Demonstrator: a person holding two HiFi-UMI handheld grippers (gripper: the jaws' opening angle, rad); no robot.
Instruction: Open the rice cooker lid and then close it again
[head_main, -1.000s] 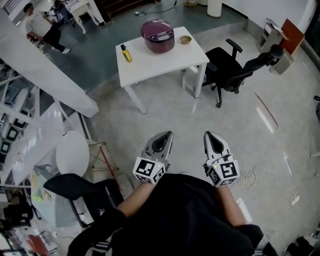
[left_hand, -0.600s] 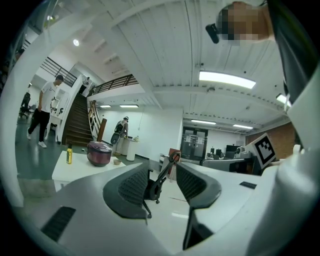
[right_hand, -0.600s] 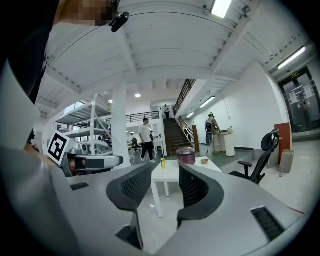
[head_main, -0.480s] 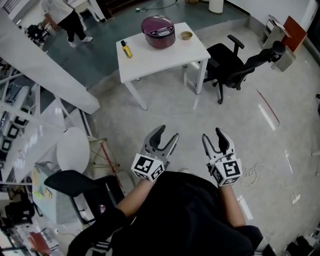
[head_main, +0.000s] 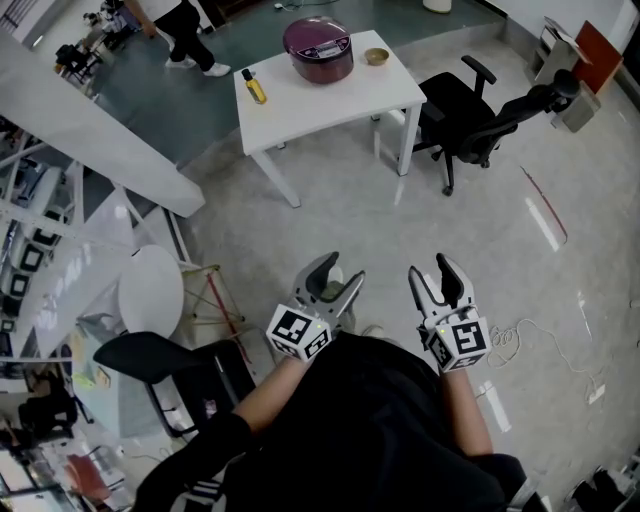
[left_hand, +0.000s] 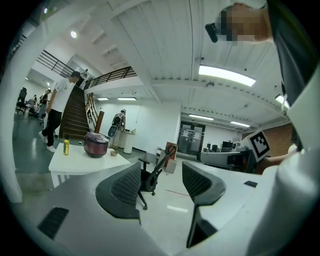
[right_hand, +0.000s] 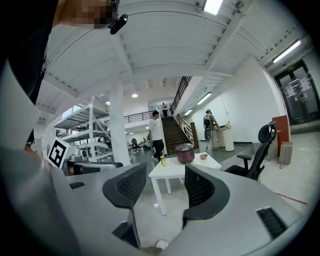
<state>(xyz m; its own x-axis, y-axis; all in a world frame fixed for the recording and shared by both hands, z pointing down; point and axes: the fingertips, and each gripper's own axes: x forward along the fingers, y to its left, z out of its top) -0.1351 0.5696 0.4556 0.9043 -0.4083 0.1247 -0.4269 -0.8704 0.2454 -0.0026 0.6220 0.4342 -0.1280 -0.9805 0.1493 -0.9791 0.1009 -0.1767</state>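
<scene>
The person stands on the floor, well away from the table (head_main: 330, 100). The cooker (head_main: 318, 47) sits at the far side of the table top, and its lid is down. A yellow bottle (head_main: 254, 87) stands on the table to the left of the cooker. A small bowl (head_main: 376, 56) sits near the cooker on its right. A black chair (head_main: 470, 115) stands beside the table, on the right.

The left gripper (head_main: 338, 274) is held out low in front of the person's body. Its jaws have just been opening, and they stand wide apart. Nothing is between them. In the left gripper view, only the floor and the black chair show through the gap, and the cooker is far off to the left.

The right gripper (head_main: 433, 272) is held out next to the left one, apart from it. Its jaws have just been opening too, and they also stand wide apart with nothing in them. In the right gripper view, the table shows far off through the gap, with the cooker on top.

Both grippers are far from the cooker.

Another person (head_main: 185, 25) walks on the dark floor past the table. A white cord (head_main: 520, 340) lies on the floor, right of the right gripper.
</scene>
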